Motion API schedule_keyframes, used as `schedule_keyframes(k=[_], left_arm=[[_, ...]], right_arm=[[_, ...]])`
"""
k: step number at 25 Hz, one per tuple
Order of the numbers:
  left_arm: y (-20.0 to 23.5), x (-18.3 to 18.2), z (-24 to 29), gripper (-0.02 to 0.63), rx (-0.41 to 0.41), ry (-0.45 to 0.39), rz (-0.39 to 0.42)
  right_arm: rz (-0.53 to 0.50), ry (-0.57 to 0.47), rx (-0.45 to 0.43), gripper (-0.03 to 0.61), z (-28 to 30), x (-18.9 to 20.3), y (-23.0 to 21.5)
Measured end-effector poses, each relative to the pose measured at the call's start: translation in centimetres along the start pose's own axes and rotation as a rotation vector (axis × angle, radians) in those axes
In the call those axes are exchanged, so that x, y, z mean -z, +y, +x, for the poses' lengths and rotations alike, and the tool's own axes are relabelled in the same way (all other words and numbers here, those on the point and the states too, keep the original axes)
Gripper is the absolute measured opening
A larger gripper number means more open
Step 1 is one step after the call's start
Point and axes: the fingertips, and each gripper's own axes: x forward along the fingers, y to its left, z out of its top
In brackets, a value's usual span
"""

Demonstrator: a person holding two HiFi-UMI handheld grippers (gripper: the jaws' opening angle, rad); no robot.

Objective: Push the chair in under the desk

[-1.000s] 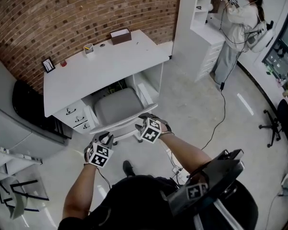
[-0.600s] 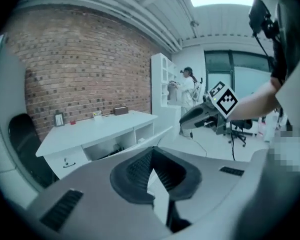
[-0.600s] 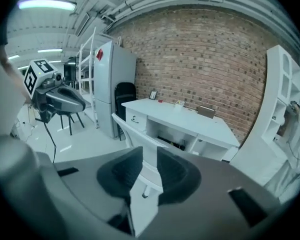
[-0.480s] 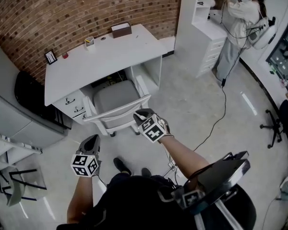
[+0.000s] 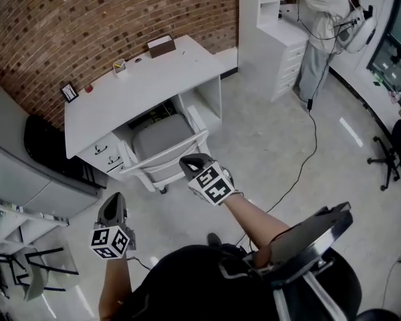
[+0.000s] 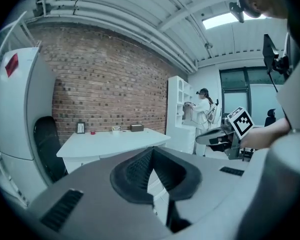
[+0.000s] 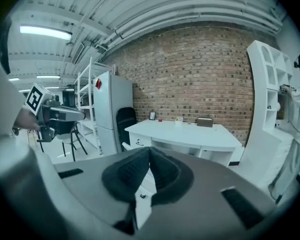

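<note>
The chair, with a grey seat (image 5: 162,138) and a white back rail (image 5: 162,159), stands partly under the white desk (image 5: 147,85), back rail toward me. My right gripper (image 5: 189,160) is shut and empty, its tip just in front of the rail's right part; I cannot tell whether it touches. Pulled back to the lower left, well clear of the chair, my left gripper (image 5: 112,202) is shut on nothing. In the left gripper view its pads (image 6: 151,156) meet below the desk (image 6: 110,139). The right gripper's pads (image 7: 149,156) also meet, with the desk (image 7: 190,131) ahead.
On the desk are a brown box (image 5: 160,45), a cup (image 5: 120,66) and a small frame (image 5: 69,91); its drawers (image 5: 104,159) sit on the left. A person (image 5: 324,19) works at the white shelving (image 5: 274,19). A cable (image 5: 307,152) crosses the floor. A black chair (image 5: 43,146) stands at the left.
Both grippers have come off the chair's back rail and their jaws have shut. The left one has dropped back toward me, down and left; the right one has stayed near the rail.
</note>
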Motion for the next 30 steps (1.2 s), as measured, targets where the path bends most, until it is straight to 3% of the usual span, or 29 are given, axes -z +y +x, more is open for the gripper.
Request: schedule_keyframes(k=[10,22,30], left_arm=[[3.1,-1.4,-4.4,0.008,-0.043,-0.049,0.042],[7.6,-3.1,-9.2,0.008,-0.029,-0.116,0.009],[8.9,-2.6,-9.9,0.008,-0.024,-0.121,0.009]], right_arm=[[0.051,-0.108,0.072,0.009,-0.4,-5.5,5.4],[0.026,-0.115,0.103,0.008,0.6,-8.3,12.0],[0.018,-0.111,0.116,0.008,1.2,-9.2,13.6]])
